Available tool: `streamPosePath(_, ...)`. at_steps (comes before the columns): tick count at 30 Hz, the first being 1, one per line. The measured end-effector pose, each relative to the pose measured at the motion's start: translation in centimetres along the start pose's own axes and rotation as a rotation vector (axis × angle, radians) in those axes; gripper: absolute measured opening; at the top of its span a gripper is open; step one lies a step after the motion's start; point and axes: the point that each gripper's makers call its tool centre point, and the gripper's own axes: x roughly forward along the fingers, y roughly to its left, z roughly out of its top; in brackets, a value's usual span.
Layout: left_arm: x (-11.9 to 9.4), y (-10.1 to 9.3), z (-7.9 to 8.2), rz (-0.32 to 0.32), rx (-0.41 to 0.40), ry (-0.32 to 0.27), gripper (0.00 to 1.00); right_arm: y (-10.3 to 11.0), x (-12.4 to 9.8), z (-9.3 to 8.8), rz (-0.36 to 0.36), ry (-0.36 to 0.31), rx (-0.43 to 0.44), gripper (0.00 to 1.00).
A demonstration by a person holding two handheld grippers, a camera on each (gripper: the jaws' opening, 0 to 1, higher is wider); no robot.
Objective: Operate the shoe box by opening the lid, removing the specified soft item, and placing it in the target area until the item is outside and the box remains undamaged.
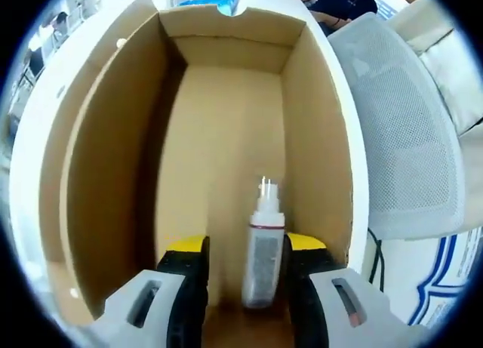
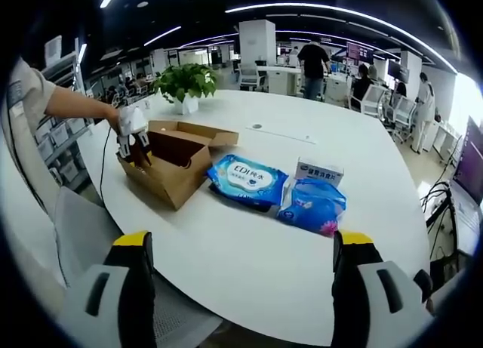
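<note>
Left gripper (image 1: 245, 269) inside the open shoe box (image 1: 226, 137), jaws spread around a small upright bottle (image 1: 263, 254) on the box floor; close gently, lift straight, clear the walls. Right gripper (image 2: 241, 276) spread, empty, well apart from the box.

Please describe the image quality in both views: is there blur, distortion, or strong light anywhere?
Left gripper view: the cardboard box interior is softly blurred, its left wall shadowed; the small bottle is slightly unsharp. Right gripper view: sharper, but fisheye bends the white table edge; ceiling light strips glare; the right edge is overexposed.
</note>
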Motion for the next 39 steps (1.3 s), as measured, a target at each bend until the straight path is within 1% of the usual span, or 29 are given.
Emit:
streamPosePath(6, 0.2, -0.3, -0.2, 0.006, -0.012, -0.011, 0.27, 0.1, 0.2, 0.0, 0.003, 0.0, -0.005, 0.93)
streamPosePath(8, 0.2, -0.3, -0.3, 0.011, -0.016, -0.011, 0.23, 0.2, 0.2, 0.1, 0.004, -0.004, -0.009, 0.92)
streamPosePath(18, 0.7, -0.1, -0.5, 0.031, -0.019, 0.004, 0.19, 0.5, 0.3, 0.3, 0.011, -0.011, -0.016, 0.91)
streamPosePath(24, 0.5, 0.3, -0.4, 0.064, -0.032, 0.002, 0.18, 0.5, 0.2, 0.5, 0.013, -0.019, -0.015, 0.9)
streamPosePath(28, 0.3, 0.4, -0.5, 0.076, -0.044, 0.011, 0.18, 0.7, 0.2, 0.6, 0.017, -0.024, -0.017, 0.9)
streamPosePath(34, -0.6, 0.7, 0.0, 0.093, -0.077, -0.028, 0.18, 1.1, 0.3, 0.7, 0.029, -0.033, -0.023, 0.9)
streamPosePath(38, -1.3, 0.9, 0.8, 0.11, -0.084, -0.056, 0.18, 1.3, 0.4, 1.1, 0.032, -0.049, -0.034, 0.9)
streamPosePath(39, -1.6, 1.0, 1.1, 0.117, -0.091, -0.071, 0.18, 1.4, 0.4, 1.3, 0.035, -0.053, -0.036, 0.9)
